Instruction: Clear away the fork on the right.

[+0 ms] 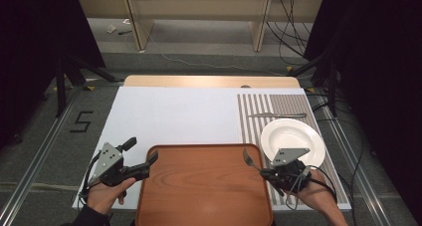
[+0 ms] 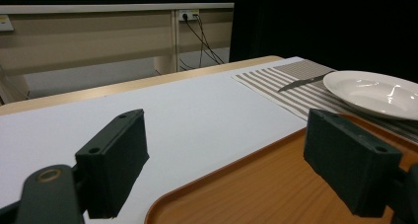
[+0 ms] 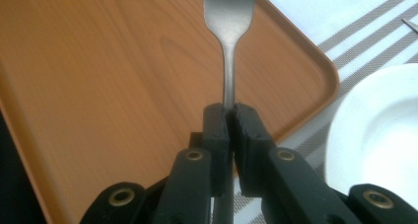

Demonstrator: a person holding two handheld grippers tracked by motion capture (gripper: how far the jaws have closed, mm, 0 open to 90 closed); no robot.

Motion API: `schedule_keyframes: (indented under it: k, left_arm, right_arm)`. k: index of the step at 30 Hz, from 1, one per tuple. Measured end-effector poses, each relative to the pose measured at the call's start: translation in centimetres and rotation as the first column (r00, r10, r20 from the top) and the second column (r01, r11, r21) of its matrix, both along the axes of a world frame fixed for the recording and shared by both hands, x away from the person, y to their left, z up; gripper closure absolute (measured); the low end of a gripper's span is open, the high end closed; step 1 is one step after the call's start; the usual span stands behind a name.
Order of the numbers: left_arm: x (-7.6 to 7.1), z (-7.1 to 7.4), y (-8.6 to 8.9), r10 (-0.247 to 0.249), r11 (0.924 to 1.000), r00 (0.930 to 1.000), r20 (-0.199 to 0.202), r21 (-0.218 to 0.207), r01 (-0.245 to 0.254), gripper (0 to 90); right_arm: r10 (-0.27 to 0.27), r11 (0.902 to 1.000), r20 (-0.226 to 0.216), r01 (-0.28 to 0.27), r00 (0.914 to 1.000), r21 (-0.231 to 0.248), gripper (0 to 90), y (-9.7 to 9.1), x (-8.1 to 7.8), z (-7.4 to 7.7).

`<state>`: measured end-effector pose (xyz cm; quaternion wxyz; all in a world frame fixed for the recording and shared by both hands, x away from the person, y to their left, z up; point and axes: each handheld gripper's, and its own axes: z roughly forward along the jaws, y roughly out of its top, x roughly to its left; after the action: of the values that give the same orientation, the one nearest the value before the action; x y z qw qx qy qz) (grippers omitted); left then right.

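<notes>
The right gripper (image 3: 230, 116) is clamped on the slim handle of a matte silver metal fork (image 3: 228, 21), whose long axis points away over the smooth rounded-corner orange wooden tray (image 1: 204, 186). The left gripper (image 2: 241, 160) is spread wide over the tray's left edge. A glossy round white plate (image 1: 292, 140) rests on a striped grey woven placemat (image 1: 278, 106).

A metal fork (image 3: 229, 31) stands clamped by its handle at the centre of the right gripper view, head toward the top edge, above an empty wooden tray (image 1: 199, 186); a white plate (image 1: 293, 139) lies right of centre in the high view.
</notes>
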<state>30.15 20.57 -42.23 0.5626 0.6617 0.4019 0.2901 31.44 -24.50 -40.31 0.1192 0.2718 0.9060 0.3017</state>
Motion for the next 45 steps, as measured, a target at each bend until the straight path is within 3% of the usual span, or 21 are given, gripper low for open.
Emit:
schedule_keyframes:
  k: [19, 30, 45]
  left_arm:
    - [0.0, 0.0, 0.0, 0.001, 1.0000, 1.0000, 0.003, 0.003, -0.001, 16.4]
    - [0.0, 0.0, 0.0, 0.001, 1.0000, 1.0000, 0.002, 0.004, -0.001, 16.4]
    - [0.0, -0.1, -0.1, -0.004, 1.0000, 1.0000, 0.001, 0.007, 0.004, 16.4]
  right_arm:
    - [0.016, 0.9990, -0.016, -0.015, 0.9997, 0.043, 84.8, 2.2, -0.3, -0.1]
    - [0.064, 0.9974, -0.072, -0.062, 0.9953, 0.039, 84.8, 4.4, -0.4, -1.0]
    - [0.064, 0.9980, -0.169, -0.063, 0.9836, 0.011, 84.8, 5.7, 0.1, -2.3]
